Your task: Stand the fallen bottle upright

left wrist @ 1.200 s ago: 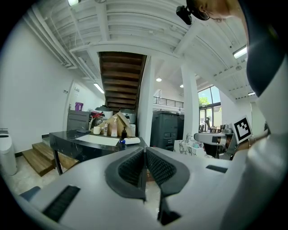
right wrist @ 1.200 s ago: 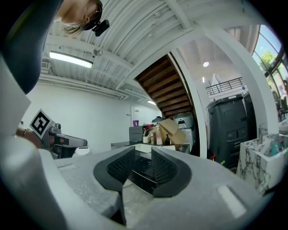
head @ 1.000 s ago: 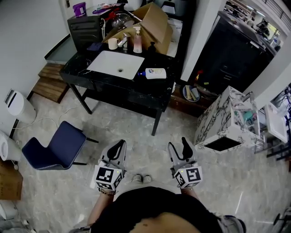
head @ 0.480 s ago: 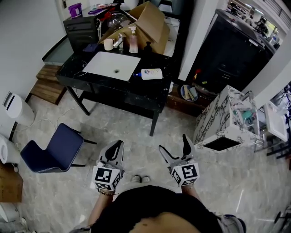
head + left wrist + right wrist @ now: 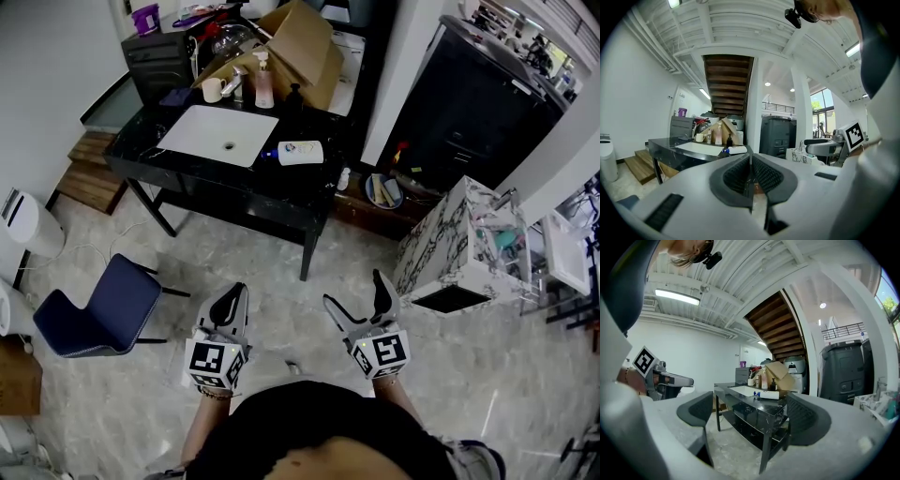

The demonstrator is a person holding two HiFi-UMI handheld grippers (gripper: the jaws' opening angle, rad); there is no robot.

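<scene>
Shut tight and empty on the left gripper (image 5: 230,298); just spread wide, nothing between, on the right gripper (image 5: 354,292). Open floor (image 5: 281,267) ahead up to the black table's (image 5: 234,192) near edge. Well beyond both, beside the white sink (image 5: 217,136): fallen bottle (image 5: 300,152), on its side.

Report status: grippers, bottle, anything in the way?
Left gripper shut, empty. Right gripper open, jaws just been opening, nothing between them. Bottle on its side on the black table, by the sink, untouched. Blue chair left of the path.
</scene>
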